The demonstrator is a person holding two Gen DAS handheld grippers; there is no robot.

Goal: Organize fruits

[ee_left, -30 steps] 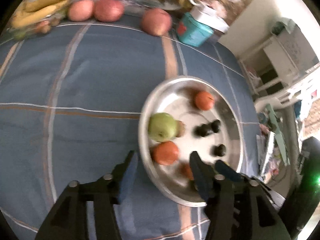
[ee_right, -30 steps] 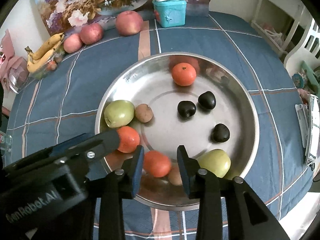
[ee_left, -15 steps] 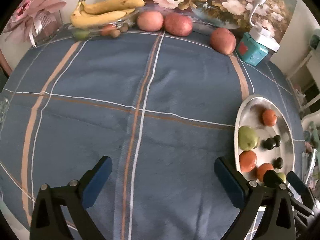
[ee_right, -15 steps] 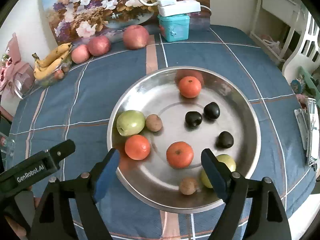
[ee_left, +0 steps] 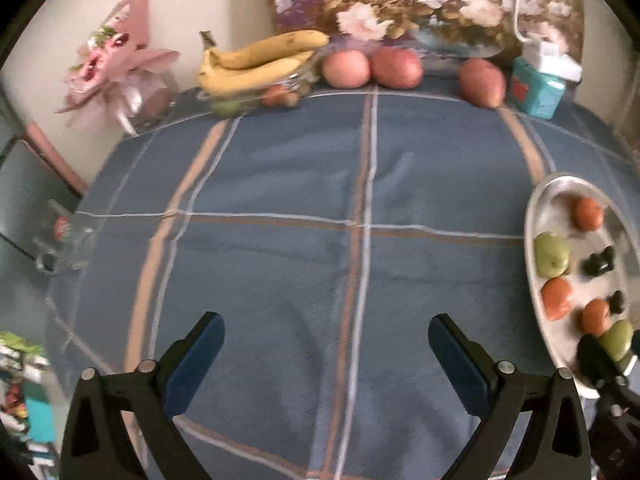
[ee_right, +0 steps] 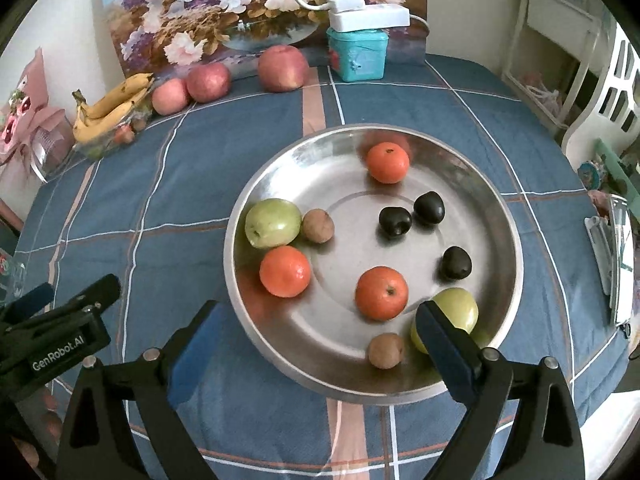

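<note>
A round steel tray (ee_right: 508, 216) sits on the blue checked tablecloth and holds three oranges (ee_right: 382, 292), two green apples (ee_right: 272, 222), three dark plums (ee_right: 429, 208) and two small brown fruits (ee_right: 318, 225). My right gripper (ee_right: 320, 332) is open and empty above the tray's near rim. My left gripper (ee_left: 326, 344) is open and empty over bare cloth, left of the tray (ee_left: 534, 280). Three red apples (ee_left: 346, 68) and a bunch of bananas (ee_left: 256, 62) lie at the far edge.
A teal box (ee_right: 358, 54) with a white power strip stands at the back by a flower painting (ee_right: 240, 4). A pink bouquet (ee_left: 120, 76) stands at the back left. A glass mug (ee_left: 66, 248) sits at the left edge. White furniture (ee_right: 600, 80) is on the right.
My right gripper opened, released an orange into the tray and pulled back. My left gripper opened wide and swung left, away from the tray, over bare cloth.
</note>
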